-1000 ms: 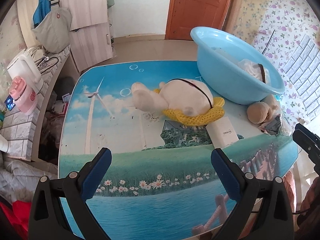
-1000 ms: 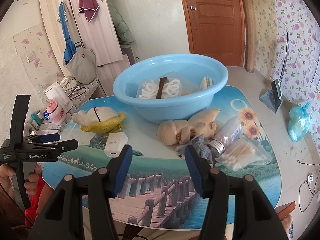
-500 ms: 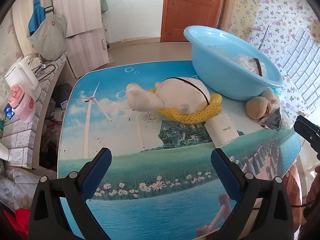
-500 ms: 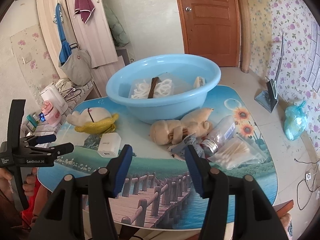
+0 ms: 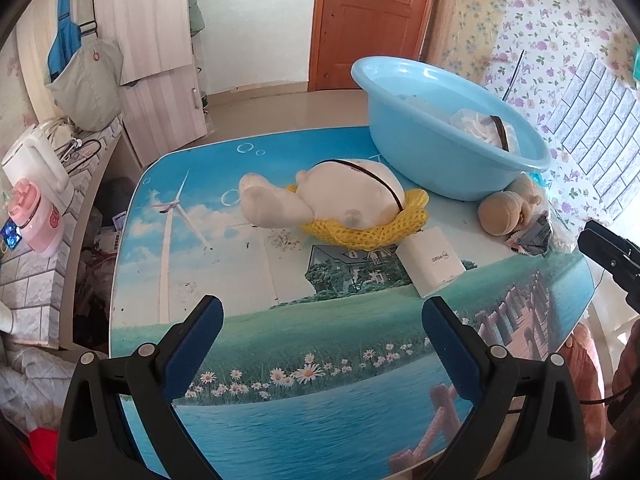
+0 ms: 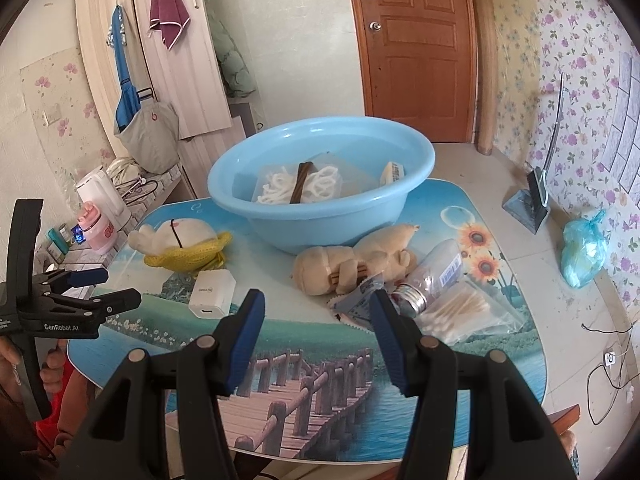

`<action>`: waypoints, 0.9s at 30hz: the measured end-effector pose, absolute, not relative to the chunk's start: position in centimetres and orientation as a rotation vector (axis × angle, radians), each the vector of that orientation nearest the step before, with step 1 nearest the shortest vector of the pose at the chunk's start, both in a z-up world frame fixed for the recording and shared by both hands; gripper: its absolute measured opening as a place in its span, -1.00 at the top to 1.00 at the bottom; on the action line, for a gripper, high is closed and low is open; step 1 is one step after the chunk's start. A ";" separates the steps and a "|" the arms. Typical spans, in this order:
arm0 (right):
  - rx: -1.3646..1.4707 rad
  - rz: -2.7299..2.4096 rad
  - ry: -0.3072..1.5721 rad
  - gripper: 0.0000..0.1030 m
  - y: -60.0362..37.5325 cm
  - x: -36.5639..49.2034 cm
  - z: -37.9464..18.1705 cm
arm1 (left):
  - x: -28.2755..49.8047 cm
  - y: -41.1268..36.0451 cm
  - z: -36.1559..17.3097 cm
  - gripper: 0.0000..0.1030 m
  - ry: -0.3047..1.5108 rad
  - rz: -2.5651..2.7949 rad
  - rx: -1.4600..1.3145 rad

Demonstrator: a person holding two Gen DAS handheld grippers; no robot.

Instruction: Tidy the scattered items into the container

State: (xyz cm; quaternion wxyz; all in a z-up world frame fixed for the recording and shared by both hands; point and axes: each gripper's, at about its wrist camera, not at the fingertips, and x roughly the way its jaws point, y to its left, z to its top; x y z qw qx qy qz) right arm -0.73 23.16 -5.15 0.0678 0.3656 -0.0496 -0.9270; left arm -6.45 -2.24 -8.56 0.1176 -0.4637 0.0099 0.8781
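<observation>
A light blue basin (image 6: pixel 320 196) (image 5: pixel 448 148) stands at the back of the table holding a bag of white cord and a small packet. In front of it lie a white plush in yellow netting (image 5: pixel 348 204) (image 6: pixel 184 240), a white charger block (image 5: pixel 432 264) (image 6: pixel 210 288), a tan plush (image 6: pixel 356 264) (image 5: pixel 504 212), a foil packet (image 6: pixel 360 300), a clear bottle (image 6: pixel 436 276) and a bag of cotton swabs (image 6: pixel 460 312). My left gripper (image 5: pixel 324 320) (image 6: pixel 96 286) is open above the table's near left. My right gripper (image 6: pixel 316 304) is open, short of the packet.
The picture-printed table (image 6: pixel 304 392) ends close in front of both grippers. A side counter (image 5: pixel 36 200) with a white kettle and pink jar runs along the left. A dustpan (image 6: pixel 528 200) and a blue bag (image 6: pixel 584 248) lie on the floor at the right.
Both grippers have drifted slightly toward the table, with the views shifting a little. Nothing on the table has moved and both stay open.
</observation>
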 end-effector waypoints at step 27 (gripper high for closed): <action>1.181 -2.789 -0.196 -0.05 24.5 -1.0 -6.6 | -6.9 -3.5 -9.9 -0.94 0.025 2.562 -1.384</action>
